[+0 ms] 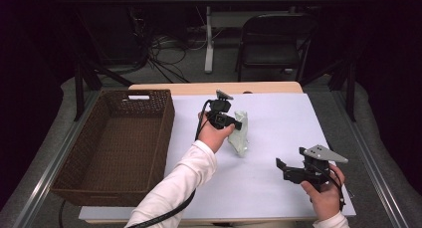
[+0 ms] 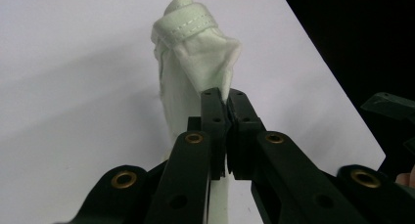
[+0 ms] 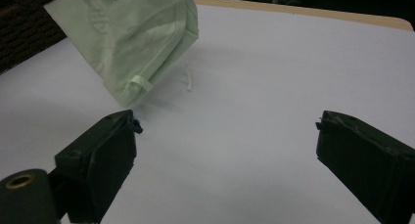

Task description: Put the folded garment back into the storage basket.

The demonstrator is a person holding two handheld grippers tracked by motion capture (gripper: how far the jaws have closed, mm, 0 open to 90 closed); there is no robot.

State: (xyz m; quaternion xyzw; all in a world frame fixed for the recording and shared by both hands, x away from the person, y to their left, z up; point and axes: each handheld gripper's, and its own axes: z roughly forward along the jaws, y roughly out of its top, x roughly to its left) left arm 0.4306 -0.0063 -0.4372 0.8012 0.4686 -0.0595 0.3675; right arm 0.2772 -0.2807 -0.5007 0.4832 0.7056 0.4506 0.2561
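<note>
Pale green cloth [image 1: 239,134] hangs near the centre of the white table cover [image 1: 278,118], pinched at its top corner by the left gripper [image 1: 238,123], its lower end at or just above the cover. At 9 o'clock from it sits 1 deep brown wicker basket [image 1: 154,138], woven and rectangular, with a cut-out handle; nothing stands between the 2. Soft and crumpled, the cloth shows a stitched hem [image 2: 188,26] and a small loop tab [image 3: 139,81]. The left forearm, in a white sleeve [image 1: 181,180], reaches up from 6 o'clock, jaws pressed together on the fabric. At 4 o'clock from the cloth the right gripper [image 1: 280,167] points toward 9 o'clock, its jaws spread wide and empty.
</note>
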